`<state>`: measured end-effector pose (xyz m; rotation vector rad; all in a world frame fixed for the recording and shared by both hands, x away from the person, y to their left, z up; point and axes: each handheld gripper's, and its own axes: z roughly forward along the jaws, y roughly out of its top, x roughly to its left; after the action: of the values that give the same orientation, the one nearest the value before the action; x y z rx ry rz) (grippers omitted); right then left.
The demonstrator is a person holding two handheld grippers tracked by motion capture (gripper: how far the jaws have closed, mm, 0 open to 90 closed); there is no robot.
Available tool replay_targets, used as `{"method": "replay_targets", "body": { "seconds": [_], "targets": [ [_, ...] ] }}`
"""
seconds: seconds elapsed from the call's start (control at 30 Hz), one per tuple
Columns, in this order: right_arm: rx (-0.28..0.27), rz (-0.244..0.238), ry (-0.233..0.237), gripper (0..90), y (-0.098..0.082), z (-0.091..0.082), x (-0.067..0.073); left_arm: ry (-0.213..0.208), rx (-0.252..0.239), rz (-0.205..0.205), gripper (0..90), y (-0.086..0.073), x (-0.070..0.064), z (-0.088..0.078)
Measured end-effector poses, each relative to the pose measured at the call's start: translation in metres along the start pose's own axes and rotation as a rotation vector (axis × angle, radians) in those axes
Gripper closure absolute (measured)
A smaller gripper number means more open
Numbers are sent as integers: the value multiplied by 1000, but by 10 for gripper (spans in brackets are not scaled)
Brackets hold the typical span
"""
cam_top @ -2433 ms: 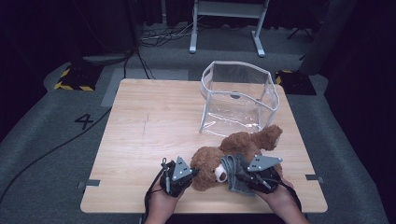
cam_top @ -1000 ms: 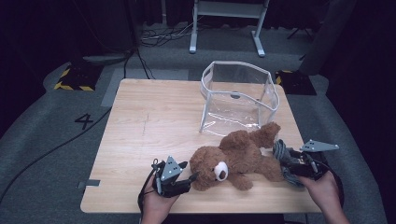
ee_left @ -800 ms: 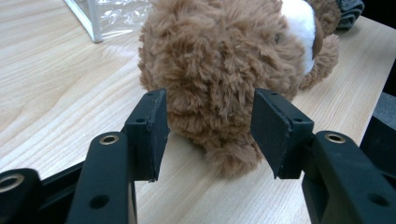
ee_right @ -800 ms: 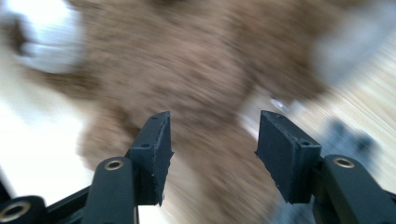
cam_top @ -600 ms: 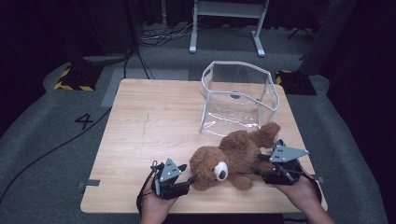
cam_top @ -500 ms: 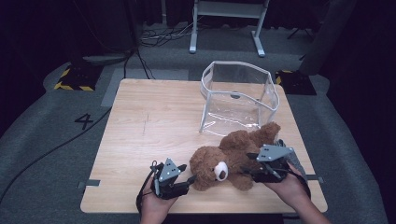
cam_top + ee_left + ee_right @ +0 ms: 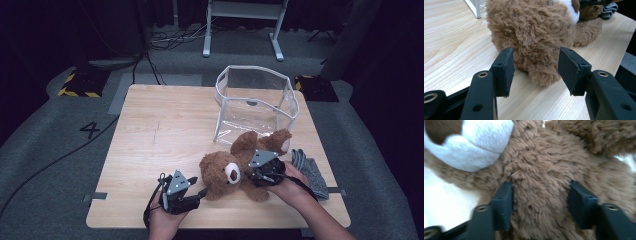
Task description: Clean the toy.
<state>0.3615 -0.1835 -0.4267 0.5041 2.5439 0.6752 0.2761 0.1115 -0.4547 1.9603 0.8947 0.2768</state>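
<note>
Bear (image 7: 235,167) on table (image 7: 150,130) before bag (image 7: 255,102). Right gripper (image 7: 265,170) jaws sunk in fur, closing just now. Left gripper (image 7: 192,195) gaping, straddling a paw untouched. Advise firm bites before lifting

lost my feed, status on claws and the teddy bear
Left claw open, bear's limb between pads. Right claw pushed into teddy bear fur, grip unclear. Clear bag behind.

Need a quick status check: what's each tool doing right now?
Left tool: open, paw of the brown plush teddy bear between its jaws, not pressed.
Right tool: jaws sunk into the bear's fur; grip cannot be told.
</note>
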Motion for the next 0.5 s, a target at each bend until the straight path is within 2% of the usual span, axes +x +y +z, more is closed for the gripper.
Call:
{"method": "replay_targets", "body": {
  "seconds": [0.13, 0.3, 0.4, 0.47, 0.5],
  "targets": [
    [28, 5, -10, 591, 6, 5, -3, -2, -3, -8, 470, -1, 2, -1],
    [49, -8, 12, 801, 13, 7, -5, -1, -8, -17, 473, -1, 3, -3],
    [44, 2, 14, 833, 15, 4, -5, 2, -17, -21, 476, -1, 4, -4],
    [-4, 42, 17, 841, 21, -5, -7, 5, -26, -27, 477, -1, 6, -6],
    [-54, 87, 41, 841, 23, -14, -9, 6, -33, -37, 479, -1, 7, -8]
  ]
}}
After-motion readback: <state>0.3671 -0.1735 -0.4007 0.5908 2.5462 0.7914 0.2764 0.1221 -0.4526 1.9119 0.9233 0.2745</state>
